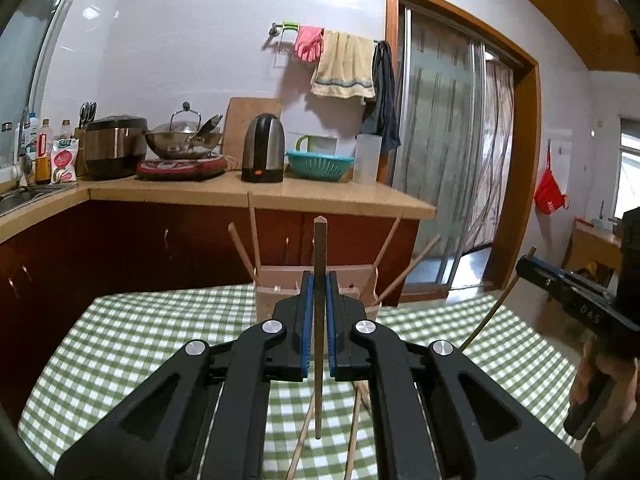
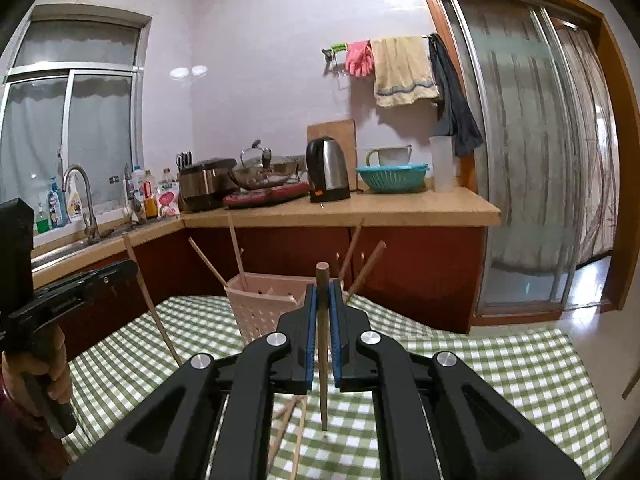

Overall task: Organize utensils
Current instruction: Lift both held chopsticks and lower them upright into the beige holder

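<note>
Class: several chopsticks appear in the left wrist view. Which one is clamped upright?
The dark chopstick between the left hand-held gripper pads; the others lean in the holder or lie flat.

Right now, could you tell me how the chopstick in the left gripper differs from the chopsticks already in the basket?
The chopstick in the left gripper stands upright; the chopsticks in the basket lean outward at angles. It is clamped between blue pads, clear of the tablecloth; they rest loose inside. All are slim brown sticks.
</note>
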A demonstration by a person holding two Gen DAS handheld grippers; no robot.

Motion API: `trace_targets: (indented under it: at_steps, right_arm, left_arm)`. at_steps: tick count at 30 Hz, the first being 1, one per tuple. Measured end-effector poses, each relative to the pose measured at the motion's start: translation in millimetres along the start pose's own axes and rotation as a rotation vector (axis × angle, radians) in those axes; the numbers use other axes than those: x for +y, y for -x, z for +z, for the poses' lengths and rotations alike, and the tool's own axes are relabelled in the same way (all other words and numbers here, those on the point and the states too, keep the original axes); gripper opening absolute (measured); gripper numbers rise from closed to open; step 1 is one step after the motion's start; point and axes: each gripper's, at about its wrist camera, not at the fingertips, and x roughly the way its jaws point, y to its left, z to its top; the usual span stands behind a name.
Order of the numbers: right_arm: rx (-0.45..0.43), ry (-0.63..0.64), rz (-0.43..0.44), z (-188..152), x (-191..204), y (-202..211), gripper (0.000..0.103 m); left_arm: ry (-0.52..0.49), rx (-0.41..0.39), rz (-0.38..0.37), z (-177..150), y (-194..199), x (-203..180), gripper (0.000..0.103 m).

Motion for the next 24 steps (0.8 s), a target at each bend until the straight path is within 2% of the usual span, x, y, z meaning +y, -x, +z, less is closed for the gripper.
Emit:
trace_targets:
  at_steps: [4,11,15,20,24]
  right_arm:
    - [-0.042,0.023,0.025,22,6,-7,0.007]
    - [-0.125,0.051,0.052,63,10,-25,0.007]
    - [-0.155,0.045,0.061,82,6,-49,0.007]
    - [-0.147,0.042,0.065,87,3,-84,0.007]
    - [-0.105,0.037,0.062,77,1,-110,0.007]
  left_arm:
    - [0.000,-0.041,-0.014,25,-6,3,0.007]
    - [-0.044,-0.161,-0.001,79,-15,5,0.007]
    - [-0.057,-0.215,0.015,104,-29,7,0.007]
    - [-0.068,-0.235,0.051,117,-60,15,0.007]
    - [-0.065,-0.224,0.066,112,-85,19,0.007]
